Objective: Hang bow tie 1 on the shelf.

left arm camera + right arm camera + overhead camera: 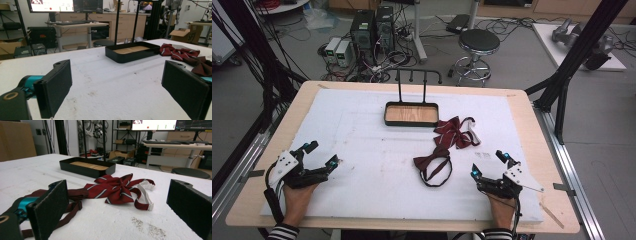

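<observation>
Hands at the near table edge, each holding a gripper on the white pad (362, 130). Left gripper (323, 154), near the pad's left edge: jaws spread wide, nothing between them; in the left gripper view the two black pads (56, 87) frame bare foam, with the tray (130, 53) ahead and the ties to the right. Plain bow tie (432, 159), dark maroon, lies flat near the pad's centre, its strap looped toward the near edge, between the two grippers and closer to the right one. Striped bow tie (454, 131), maroon with pale stripes, lies just behind and to the right of the plain one, touching or nearly touching it, close beside the tray's right front corner; its white elastic band (146, 195) trails to the right. Tray (411, 114), black with a wooden floor, sits at the pad's far centre, a black rack (417, 82) rising behind it. Right gripper (488, 162), near the pad's right front corner: jaws spread wide and empty, well short of both ties; in the right gripper view the plain tie's strap (75, 206) passes by the left jaw, with the striped tie (112, 188) farther ahead between the jaws' lines of sight
</observation>
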Demonstrator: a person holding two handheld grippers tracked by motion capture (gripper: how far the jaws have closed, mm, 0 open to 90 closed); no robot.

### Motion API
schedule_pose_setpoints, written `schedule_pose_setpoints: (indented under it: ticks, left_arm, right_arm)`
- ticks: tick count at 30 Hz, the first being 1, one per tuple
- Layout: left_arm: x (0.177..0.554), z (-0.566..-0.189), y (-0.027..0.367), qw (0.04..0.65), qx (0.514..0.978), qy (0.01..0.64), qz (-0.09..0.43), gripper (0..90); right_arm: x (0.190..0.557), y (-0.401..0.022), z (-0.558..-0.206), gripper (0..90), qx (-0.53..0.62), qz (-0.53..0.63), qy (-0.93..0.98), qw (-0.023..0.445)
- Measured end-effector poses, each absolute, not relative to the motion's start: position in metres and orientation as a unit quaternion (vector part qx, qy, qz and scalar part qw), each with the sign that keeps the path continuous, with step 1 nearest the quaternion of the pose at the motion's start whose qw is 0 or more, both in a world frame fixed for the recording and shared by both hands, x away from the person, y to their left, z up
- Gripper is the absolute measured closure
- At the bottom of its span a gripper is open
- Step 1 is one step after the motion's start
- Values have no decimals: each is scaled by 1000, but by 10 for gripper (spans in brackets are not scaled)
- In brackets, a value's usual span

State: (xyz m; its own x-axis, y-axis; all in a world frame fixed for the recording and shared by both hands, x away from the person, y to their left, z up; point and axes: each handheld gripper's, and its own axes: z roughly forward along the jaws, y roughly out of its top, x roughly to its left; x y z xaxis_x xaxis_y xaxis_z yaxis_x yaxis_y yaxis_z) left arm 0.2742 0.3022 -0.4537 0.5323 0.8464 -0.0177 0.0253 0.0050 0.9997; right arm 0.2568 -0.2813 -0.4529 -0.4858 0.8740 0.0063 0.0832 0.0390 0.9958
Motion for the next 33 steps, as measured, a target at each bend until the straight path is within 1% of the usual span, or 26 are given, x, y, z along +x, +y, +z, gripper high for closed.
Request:
schedule_pose_setpoints:
  ticks: [11, 33]
  left_arm:
    - [274, -454, 303, 617, 621, 349, 333, 100]
    - [274, -454, 302, 615, 623, 349, 334, 100]
  right_arm:
    - [257, -281, -453, 31, 374, 578, 637, 347]
    - [260, -282, -452, 31, 393, 575, 634, 336]
